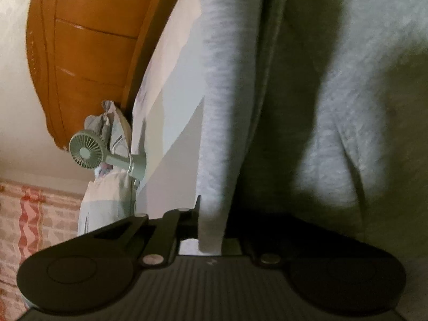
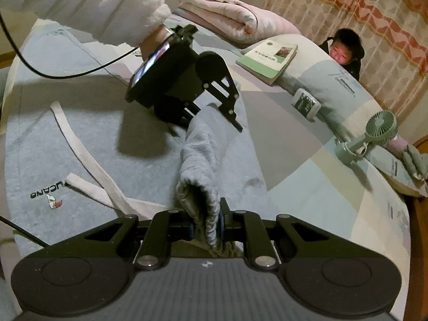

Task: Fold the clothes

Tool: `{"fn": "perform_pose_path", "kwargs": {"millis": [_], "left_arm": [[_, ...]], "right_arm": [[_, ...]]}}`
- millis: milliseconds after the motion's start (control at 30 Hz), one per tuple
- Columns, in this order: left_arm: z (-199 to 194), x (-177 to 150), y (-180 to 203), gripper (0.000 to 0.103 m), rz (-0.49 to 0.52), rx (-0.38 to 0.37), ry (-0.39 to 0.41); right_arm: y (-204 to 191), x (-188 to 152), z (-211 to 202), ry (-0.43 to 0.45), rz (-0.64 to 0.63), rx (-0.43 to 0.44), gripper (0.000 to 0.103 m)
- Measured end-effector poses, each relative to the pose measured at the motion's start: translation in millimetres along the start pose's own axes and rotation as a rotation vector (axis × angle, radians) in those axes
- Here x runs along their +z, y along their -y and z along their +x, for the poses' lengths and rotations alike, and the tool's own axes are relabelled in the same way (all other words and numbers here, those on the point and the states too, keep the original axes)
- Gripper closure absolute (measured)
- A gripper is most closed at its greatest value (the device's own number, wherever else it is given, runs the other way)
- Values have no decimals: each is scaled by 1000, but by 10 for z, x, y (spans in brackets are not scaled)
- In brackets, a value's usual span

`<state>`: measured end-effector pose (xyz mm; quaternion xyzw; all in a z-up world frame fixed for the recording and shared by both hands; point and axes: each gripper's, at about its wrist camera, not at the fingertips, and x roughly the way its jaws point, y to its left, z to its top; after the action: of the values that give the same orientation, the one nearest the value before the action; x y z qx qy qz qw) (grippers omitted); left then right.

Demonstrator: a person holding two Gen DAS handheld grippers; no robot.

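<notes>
The fingers of the right gripper (image 2: 207, 228) are seen pinched on a bunched fold of the grey sweatpants (image 2: 133, 133), the gathered cloth squeezed between the two pads and rising out of them as a ridge. That ridge runs away from the right wrist camera to the left gripper (image 2: 203, 119), whose fingers are closed on its far end; in the left wrist view a strip of the same grey cloth (image 1: 212, 160) is clamped between the fingers of the left gripper (image 1: 211, 235), pressed together on it. No earlier picture is given to show how they came to that.

The rest of the sweatpants is spread flat on the bed (image 2: 307, 187), with a small printed logo (image 2: 48, 195) near the left edge of the right wrist view. A white drawstring (image 2: 88, 171) lies loose across the cloth just left of the right gripper, its two ends crossing. A fluffy white sleeve (image 2: 115, 8) is seen above the left gripper, and a black cable (image 2: 80, 72) hangs from it over the garment.

Further out, on the patterned bedsheet, a green book (image 2: 267, 60) lies beside a folded pink quilt (image 2: 230, 18). A small white box (image 2: 306, 104) and a pale green handheld fan (image 2: 374, 133) rest along the far edge by the pillows. Another person (image 2: 345, 50) is seen beyond the bed, in front of a red and cream curtain (image 2: 374, 13). An orange wooden headboard (image 1: 88, 48) fills the upper left of the left wrist view.
</notes>
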<state>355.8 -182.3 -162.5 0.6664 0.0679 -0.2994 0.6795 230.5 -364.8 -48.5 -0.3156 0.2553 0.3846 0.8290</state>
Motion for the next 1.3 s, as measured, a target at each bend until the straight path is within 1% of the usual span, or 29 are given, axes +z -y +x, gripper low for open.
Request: {"fn": "perform_pose_path", "kwargs": {"millis": [67,300,400,500,667,767,933,1067,1200,1233,1267,1300], "left_arm": [[-7,42,-73,99,-33,-21,-21],[-279,197,-265,99,-14,15,-36],[-492,258,-274,99,9,17,-54],[-747,335,-265,99,6,-6,-61],[-1151,457,-151,99,13,-46,-72],[-1316,532,-55,99,24,-65,-76],[-1472,640,89,99,12,-114,-91],[-1517,685,228,99,43,-125,-87],[-1482,723,333,99,39,-147,-86],[-1469,733,358,99,38,-151,-86],[-1455,742,383,99,37,-156,-86],[-1441,747,386,99,27,-161,-88]], "right_arm": [[20,-6,3,-2,10,-5,84],[160,-28,-100,15,73,-30,84],[262,-53,-227,42,129,-34,84],[340,-92,-354,67,176,-30,84],[362,-152,-511,80,198,-2,83],[324,-169,-545,57,166,14,83],[227,-215,-609,9,106,22,81],[172,-282,-639,-24,92,29,79],[84,-328,-605,-73,60,15,77],[59,-338,-597,-86,52,12,75],[36,-353,-598,-105,48,4,70],[14,-369,-599,-123,44,-5,67]]}}
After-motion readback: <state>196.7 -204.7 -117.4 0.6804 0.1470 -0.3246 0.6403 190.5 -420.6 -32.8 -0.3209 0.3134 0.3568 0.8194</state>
